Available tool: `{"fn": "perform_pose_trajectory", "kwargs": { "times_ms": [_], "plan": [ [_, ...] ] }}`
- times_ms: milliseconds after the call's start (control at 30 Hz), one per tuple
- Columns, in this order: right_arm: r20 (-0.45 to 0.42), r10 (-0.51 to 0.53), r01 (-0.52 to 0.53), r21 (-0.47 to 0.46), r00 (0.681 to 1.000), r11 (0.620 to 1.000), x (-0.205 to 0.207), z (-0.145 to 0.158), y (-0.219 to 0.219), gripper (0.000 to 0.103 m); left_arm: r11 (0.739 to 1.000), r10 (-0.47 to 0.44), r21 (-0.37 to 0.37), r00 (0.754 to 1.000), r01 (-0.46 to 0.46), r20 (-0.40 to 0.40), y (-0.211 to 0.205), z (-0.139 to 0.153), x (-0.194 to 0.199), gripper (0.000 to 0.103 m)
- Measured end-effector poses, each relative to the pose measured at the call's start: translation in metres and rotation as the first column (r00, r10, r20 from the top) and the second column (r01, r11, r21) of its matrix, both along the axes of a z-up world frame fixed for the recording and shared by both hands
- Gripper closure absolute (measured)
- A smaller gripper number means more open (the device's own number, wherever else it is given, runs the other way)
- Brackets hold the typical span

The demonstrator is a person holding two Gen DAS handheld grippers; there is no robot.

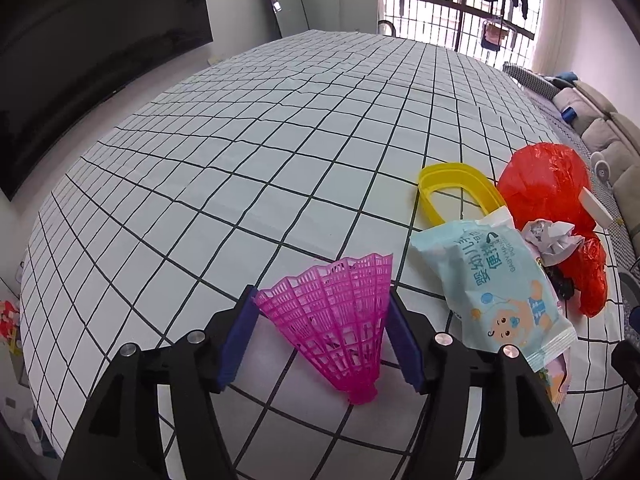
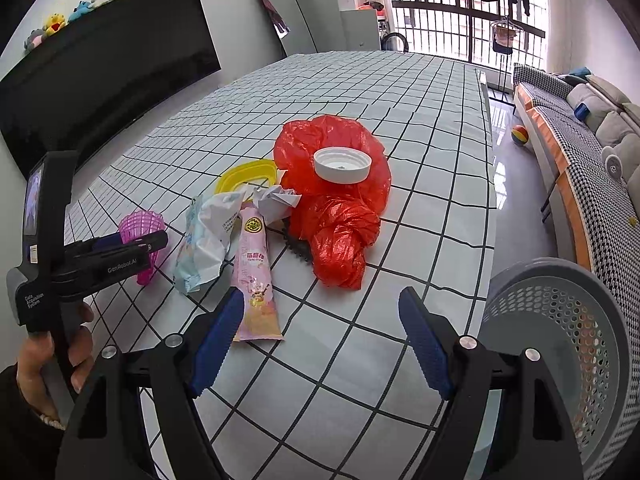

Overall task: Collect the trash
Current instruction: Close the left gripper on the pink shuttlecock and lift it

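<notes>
- The left hand-held gripper is seen with its blue pads on either side of a pink shuttlecock. The jaws stand partly apart; whether the pads press on the skirt or merely flank it cannot be told.
- The pink shuttlecock is found on the counter, lying tilted with its knob toward the camera and its open skirt pointing away.
- Just to the right of it, a light blue wipes packet printed with a cartoon baby is laid flat on the grid-patterned cloth.
- Behind the packet a yellow plastic ring is seen, and beside it a crumpled red plastic bag, with a wad of crumpled paper resting against it.
- The right hand-held gripper is held with its jaws wide apart and nothing between them, above bare counter cloth.
- Just past its left pad, a pink snack wrapper is laid lengthwise, its lower end near the fingertip.
- In the right wrist view, a white plastic lid is seen resting upside down on top of the red bag.
- A dark comb-like item is partly hidden between the wrapper and the bag; its kind cannot be told.
- A grey perforated basket is seen at the right counter edge, beside the right gripper.
- A person's hand is seen around the grip of the left device at the left of that view.
</notes>
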State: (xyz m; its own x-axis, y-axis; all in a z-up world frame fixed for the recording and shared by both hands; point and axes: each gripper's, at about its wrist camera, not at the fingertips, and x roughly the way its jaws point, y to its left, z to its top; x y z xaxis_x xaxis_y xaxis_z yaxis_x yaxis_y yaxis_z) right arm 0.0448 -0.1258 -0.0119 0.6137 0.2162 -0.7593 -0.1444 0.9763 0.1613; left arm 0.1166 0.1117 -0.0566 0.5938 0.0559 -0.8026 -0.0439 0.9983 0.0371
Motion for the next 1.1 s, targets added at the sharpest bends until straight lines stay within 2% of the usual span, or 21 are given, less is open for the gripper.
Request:
{"fn": "perform_pose_trajectory", "kwargs": {
  "times_ms": [133,433,500,533,567,633,667,833,1100],
  "plan": [
    [-0.005,-0.006,0.006,0.024,1.0,1.0,0.0,-0.003,-0.008,0.027,1.0,0.013,0.004,1.0,-0.013,-0.012,-0.001,-0.003,-0.009,0.028],
    [-0.003,-0.017,0.017,0.059,1.0,0.998,0.001,-0.005,-0.021,0.027,0.999,0.029,0.023,0.999,-0.029,-0.03,-0.007,-0.011,-0.017,0.028],
    [-0.005,-0.018,0.018,0.061,1.0,0.998,0.001,-0.006,-0.022,0.027,0.999,0.032,0.012,0.999,-0.032,-0.022,-0.007,-0.011,-0.018,0.031],
    [-0.006,-0.018,0.018,0.062,1.0,0.998,0.002,-0.006,-0.022,0.027,1.0,0.027,0.003,0.999,-0.027,-0.021,-0.007,-0.011,-0.018,0.039],
    [-0.007,-0.018,0.019,0.063,1.0,0.998,0.001,-0.006,-0.022,0.027,1.0,0.021,-0.008,1.0,-0.021,-0.021,-0.008,-0.01,-0.019,0.05],
    [-0.004,-0.02,0.02,0.063,1.0,0.998,0.001,-0.006,-0.023,0.027,1.0,0.006,-0.018,1.0,-0.007,-0.022,-0.012,-0.008,-0.021,0.065],
    [-0.003,-0.021,0.021,0.064,1.0,0.998,0.001,-0.005,-0.023,0.027,1.0,0.003,-0.015,1.0,-0.004,-0.023,-0.013,-0.008,-0.022,0.068],
    [0.002,-0.028,0.028,0.062,1.0,0.998,0.0,-0.004,-0.024,0.027,1.0,-0.004,-0.026,1.0,0.004,-0.011,-0.014,-0.004,-0.029,0.072],
    [0.024,-0.028,0.028,0.028,0.999,0.999,0.005,0.002,-0.019,0.027,1.0,-0.01,-0.006,0.998,0.01,0.062,-0.018,0.02,-0.043,0.072]
  ]
}}
